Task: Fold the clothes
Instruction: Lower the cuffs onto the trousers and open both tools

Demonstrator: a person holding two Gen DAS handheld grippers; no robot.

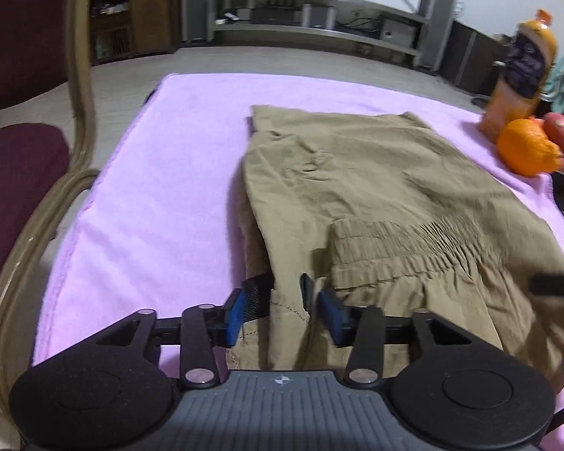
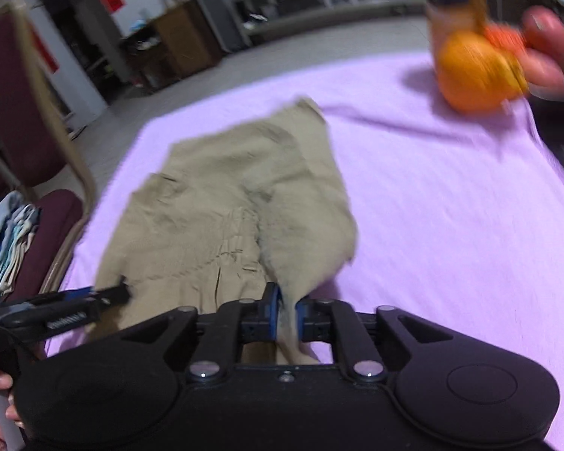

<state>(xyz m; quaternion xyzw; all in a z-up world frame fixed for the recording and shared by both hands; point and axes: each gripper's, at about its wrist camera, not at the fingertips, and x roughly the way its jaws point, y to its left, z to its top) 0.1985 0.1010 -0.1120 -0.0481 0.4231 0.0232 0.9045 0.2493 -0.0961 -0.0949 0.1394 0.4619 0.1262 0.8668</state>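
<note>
Grippers, left (image 1: 287,306) and right (image 2: 286,310), angled down, pinch khaki trousers (image 1: 376,195).

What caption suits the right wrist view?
Right gripper pinching the khaki shorts hem on a purple cloth.

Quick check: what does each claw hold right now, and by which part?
Right claw pinches the near edge of the khaki shorts. Left claw straddles a near-edge fold of them; whether it grips cannot be told.
</note>
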